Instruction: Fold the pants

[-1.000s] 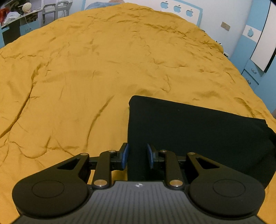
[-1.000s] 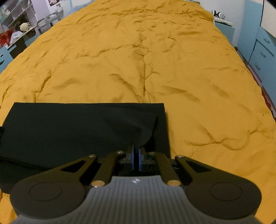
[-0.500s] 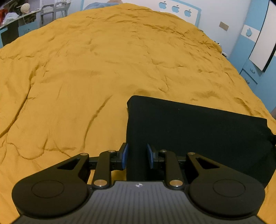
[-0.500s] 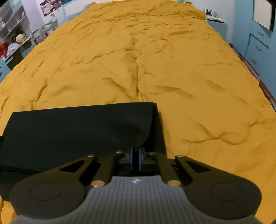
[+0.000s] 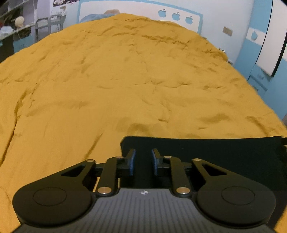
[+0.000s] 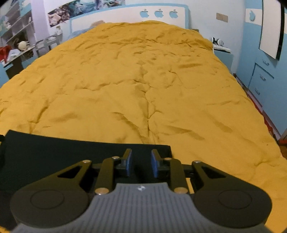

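The black pants (image 5: 215, 154) lie folded flat in a long rectangle on the mustard-yellow bedspread (image 5: 125, 80), near its front edge. My left gripper (image 5: 143, 161) sits over the left end of the pants; its jaws are closing, with a gap between the blue pads and dark cloth under them. In the right wrist view the pants (image 6: 53, 152) stretch off to the left. Over their right end is my right gripper (image 6: 141, 163). Its jaws are opening, and its pads (image 6: 128, 164) are off the cloth, which lies flat beneath them.
The wrinkled bedspread (image 6: 143, 80) fills most of both views. A white headboard with blue apple shapes (image 6: 158, 13) stands at the far end. Blue drawers (image 6: 260, 80) and a nightstand (image 6: 222, 52) line the right side. A cluttered desk (image 6: 16, 53) is at the left.
My right gripper went from shut on a raised flap of the pants to open, and the flap now lies flat. Both grippers drew back, so the pants sit lower in view.
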Demonstrator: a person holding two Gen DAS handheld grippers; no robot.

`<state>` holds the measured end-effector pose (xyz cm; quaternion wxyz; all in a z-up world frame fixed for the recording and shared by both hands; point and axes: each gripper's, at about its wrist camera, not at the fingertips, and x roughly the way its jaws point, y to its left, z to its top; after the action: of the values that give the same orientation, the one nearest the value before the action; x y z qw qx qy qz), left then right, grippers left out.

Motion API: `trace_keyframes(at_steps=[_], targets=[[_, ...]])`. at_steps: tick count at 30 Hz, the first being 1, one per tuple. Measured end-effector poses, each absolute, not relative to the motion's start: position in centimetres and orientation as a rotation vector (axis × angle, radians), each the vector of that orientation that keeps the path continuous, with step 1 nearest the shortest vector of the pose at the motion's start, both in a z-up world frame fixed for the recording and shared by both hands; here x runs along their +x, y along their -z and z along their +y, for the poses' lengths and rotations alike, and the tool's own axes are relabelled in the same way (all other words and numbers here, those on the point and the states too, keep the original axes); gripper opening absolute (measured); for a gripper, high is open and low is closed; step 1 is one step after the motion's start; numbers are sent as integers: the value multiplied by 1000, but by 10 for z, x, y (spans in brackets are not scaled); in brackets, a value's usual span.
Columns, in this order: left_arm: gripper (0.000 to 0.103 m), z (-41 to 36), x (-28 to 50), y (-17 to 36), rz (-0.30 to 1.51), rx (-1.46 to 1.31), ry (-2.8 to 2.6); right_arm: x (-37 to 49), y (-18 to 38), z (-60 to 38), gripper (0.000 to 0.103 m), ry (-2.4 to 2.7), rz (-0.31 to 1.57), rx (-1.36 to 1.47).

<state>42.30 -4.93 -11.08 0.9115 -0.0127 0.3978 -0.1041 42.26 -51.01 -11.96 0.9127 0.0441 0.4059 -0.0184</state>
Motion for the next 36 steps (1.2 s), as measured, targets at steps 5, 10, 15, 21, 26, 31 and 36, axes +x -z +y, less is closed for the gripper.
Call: trace_keyframes(at_steps=[5, 10, 15, 21, 26, 31, 36], targets=[[9, -51, 449, 133, 862, 41, 170, 430, 144, -525, 14, 134, 869, 115], [13, -45, 445, 132, 837, 85, 100, 414, 133, -513, 14, 225, 828, 46], [13, -42, 413, 104, 818, 104, 139, 379, 104, -474, 15, 128, 789, 89], [13, -43, 356, 83, 839, 88, 233, 355, 107, -408, 34, 1, 790, 48], [13, -48, 321, 99, 902, 137, 265, 342, 134, -393, 34, 27, 878, 56], [13, -43, 295, 111, 928, 185, 233, 324, 127, -391, 37, 31, 877, 87], [15, -34, 270, 118, 988, 192, 222, 292, 108, -385, 43, 9, 871, 152]])
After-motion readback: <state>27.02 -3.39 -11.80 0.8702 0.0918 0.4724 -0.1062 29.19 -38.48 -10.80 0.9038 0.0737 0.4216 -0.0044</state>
